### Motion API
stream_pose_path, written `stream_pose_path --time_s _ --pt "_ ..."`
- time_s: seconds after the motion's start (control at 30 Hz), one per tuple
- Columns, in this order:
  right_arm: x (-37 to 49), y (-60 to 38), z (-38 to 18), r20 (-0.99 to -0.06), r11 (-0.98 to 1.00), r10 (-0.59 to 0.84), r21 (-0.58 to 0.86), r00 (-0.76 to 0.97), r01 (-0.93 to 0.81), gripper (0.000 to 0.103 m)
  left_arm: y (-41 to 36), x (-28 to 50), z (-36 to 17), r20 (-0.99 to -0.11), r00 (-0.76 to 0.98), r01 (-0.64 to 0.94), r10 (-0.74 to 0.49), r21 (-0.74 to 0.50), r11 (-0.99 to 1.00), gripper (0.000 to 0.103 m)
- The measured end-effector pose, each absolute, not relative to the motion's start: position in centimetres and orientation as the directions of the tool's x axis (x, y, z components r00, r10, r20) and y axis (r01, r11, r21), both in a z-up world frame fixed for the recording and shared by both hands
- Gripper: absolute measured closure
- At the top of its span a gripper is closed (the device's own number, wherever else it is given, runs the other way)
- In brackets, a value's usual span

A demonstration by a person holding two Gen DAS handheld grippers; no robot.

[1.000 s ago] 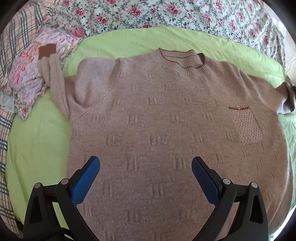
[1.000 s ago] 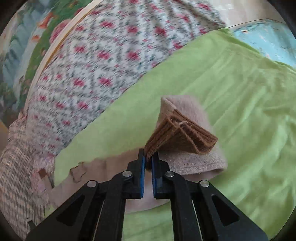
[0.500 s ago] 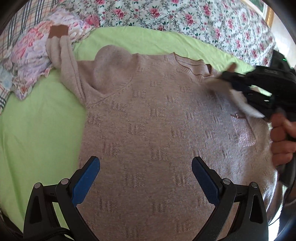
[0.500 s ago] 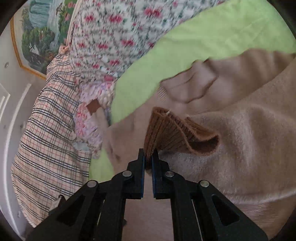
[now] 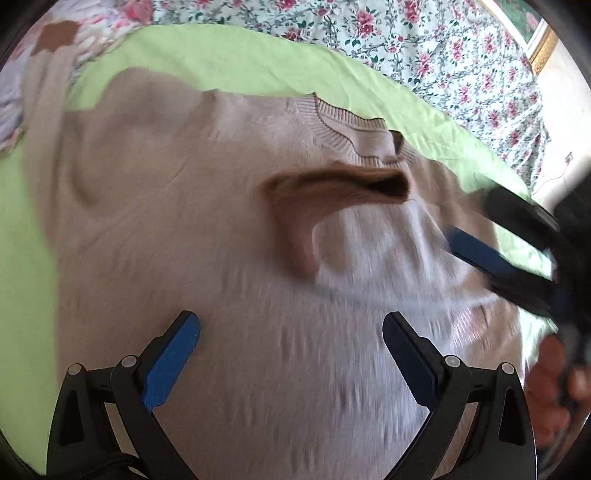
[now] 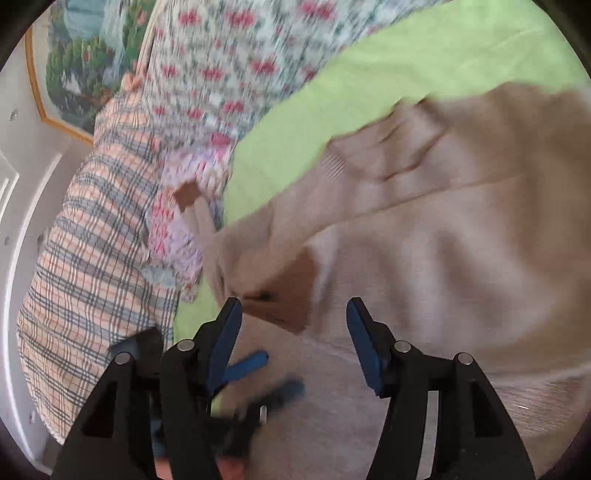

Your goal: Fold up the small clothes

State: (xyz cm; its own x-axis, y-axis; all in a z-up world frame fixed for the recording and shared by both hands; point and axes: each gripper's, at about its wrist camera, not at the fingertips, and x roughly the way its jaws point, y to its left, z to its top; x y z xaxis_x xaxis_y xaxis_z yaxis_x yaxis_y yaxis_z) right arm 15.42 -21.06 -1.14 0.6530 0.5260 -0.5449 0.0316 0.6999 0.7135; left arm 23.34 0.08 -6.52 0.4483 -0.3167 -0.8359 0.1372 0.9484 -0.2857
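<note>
A beige knit sweater (image 5: 184, 229) lies face up on the green sheet (image 5: 29, 240). One sleeve is folded across its chest, and that sleeve's brown cuff (image 5: 332, 184) rests below the collar. My right gripper (image 6: 293, 314) has its jaws opening. The same cuff (image 6: 288, 291) lies loose just ahead of its fingertips, and the pads do not press it. A blue pad (image 5: 480, 254) of that gripper shows at the right of the left wrist view. My left gripper (image 5: 291, 332) is wide open above the sweater's lower body, holding nothing. The other sleeve's cuff (image 5: 55, 35) lies far left.
Floral bedding (image 5: 424, 48) borders the green sheet at the back. A plaid cloth (image 6: 92, 240) and a small floral garment (image 6: 173, 236) lie past the sweater's far sleeve. A framed picture (image 6: 74, 66) hangs on the wall. A hand (image 5: 546, 387) holds the right gripper.
The right gripper carried the sleeve cuff from the sheet across onto the sweater's chest, then opened and let it go. The left gripper moved in closer over the sweater.
</note>
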Motion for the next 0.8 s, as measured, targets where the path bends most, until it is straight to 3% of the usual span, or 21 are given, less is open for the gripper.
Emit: stream_pose_path --time_s 0.13,0.17,0.2,0.23,0.27,0.3,0.43,0.5,0.8 --pt "11.1 -25.2 -0.1 -0.538 0.7 0.421 0.705 0.731 0.116 0.043 -1.0 26.4 -6.5 -0.821 0.482 0.131 -0.306 -0.278 0.952 0.005" --pt "9.9 -26.2 0.0 -0.537 0.699 0.393 0.702 0.746 0.138 0.043 -0.9 27.0 -6.5 -0.815 0.492 0.128 -0.307 -0.281 0.951 0.013" --pt "8.7 -27.1 0.0 -0.537 0.698 0.363 0.698 0.762 0.16 0.043 -1.0 27.4 -6.3 -0.802 0.51 0.133 -0.312 -0.285 0.949 0.036" --pt "7.9 -27.7 0.1 -0.539 0.697 0.335 0.693 0.773 0.182 0.043 -0.7 27.6 -6.2 -0.797 0.512 0.143 -0.322 -0.29 0.946 0.05" --pt "6.9 -28.4 0.1 -0.542 0.697 0.308 0.688 0.782 0.203 0.043 -0.7 28.0 -6.2 -0.794 0.503 0.158 -0.342 -0.305 0.939 0.088" --pt "6.0 -29.4 0.0 -0.55 0.698 0.278 0.679 0.788 0.228 0.043 -0.5 28.0 -6.0 -0.792 0.485 0.167 -0.37 -0.331 0.929 0.093" --pt "4.5 -32.2 -0.1 -0.606 0.719 0.175 0.617 0.776 0.319 0.043 1.4 26.5 -3.4 -0.733 0.582 0.167 -0.352 -0.315 0.934 0.093" --pt "5.1 -33.7 -0.2 -0.624 0.722 0.154 0.601 0.766 0.344 0.043 2.1 27.1 -4.4 -0.767 0.57 0.148 -0.294 -0.256 0.955 0.093" --pt "14.6 -36.3 -2.1 -0.757 0.849 0.093 0.4 0.647 0.345 0.043 4.1 26.2 -6.4 -0.778 0.543 0.126 -0.315 -0.296 0.947 0.085"
